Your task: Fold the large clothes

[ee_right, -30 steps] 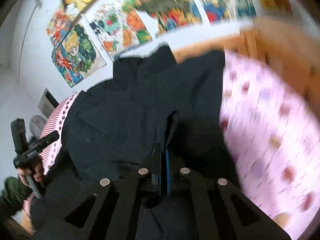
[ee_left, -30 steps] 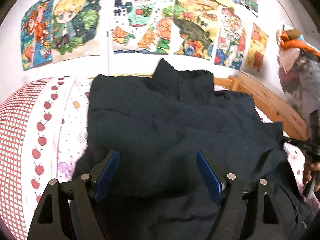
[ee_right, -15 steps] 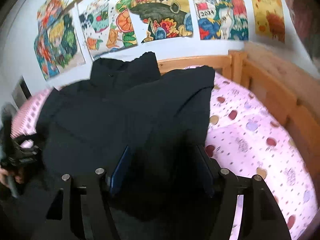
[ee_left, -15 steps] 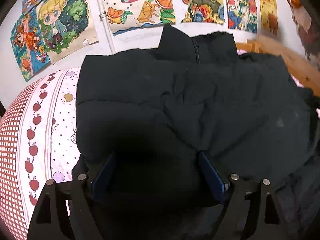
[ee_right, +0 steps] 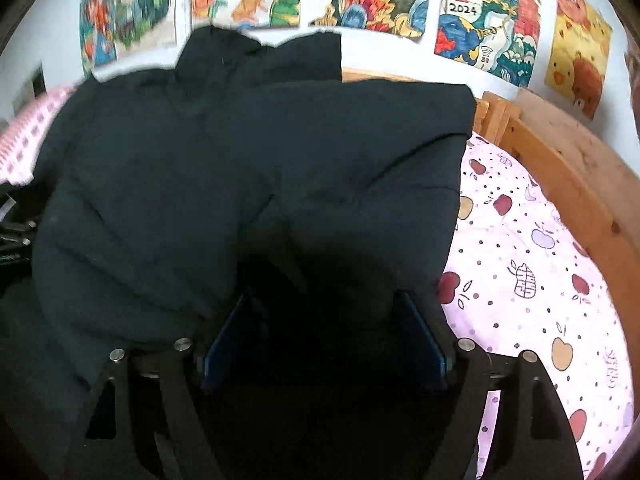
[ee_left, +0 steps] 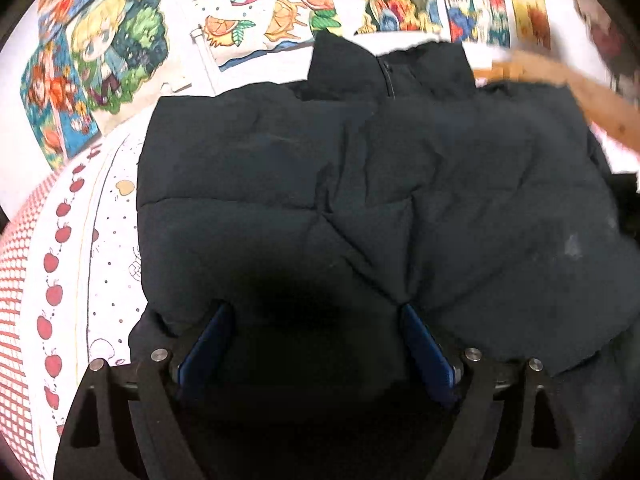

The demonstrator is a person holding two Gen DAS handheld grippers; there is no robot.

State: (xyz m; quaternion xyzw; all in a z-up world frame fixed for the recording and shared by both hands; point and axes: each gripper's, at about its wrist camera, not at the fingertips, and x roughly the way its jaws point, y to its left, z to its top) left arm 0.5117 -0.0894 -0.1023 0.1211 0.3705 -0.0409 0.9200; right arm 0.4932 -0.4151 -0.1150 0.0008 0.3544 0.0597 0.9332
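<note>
My right gripper (ee_right: 324, 332) has let go of the jacket (ee_left: 360, 184); both jaws are opening, seemingly straddling padded fabric. Sleeves folded in; next I grab the hem.

jacket (ee_left: 400, 184): black, quilted, plain
bedsheet (ee_right: 532, 264): pale pink, dotted, with red, lilac and tan apples
sheet border (ee_left: 16, 280), left of the jacket: red-and-white check
bed frame (ee_right: 568, 168): light orange-brown wood
gripper pads (ee_left: 424, 344): blue
wall posters (ee_right: 484, 20): multicoloured cartoons
</note>
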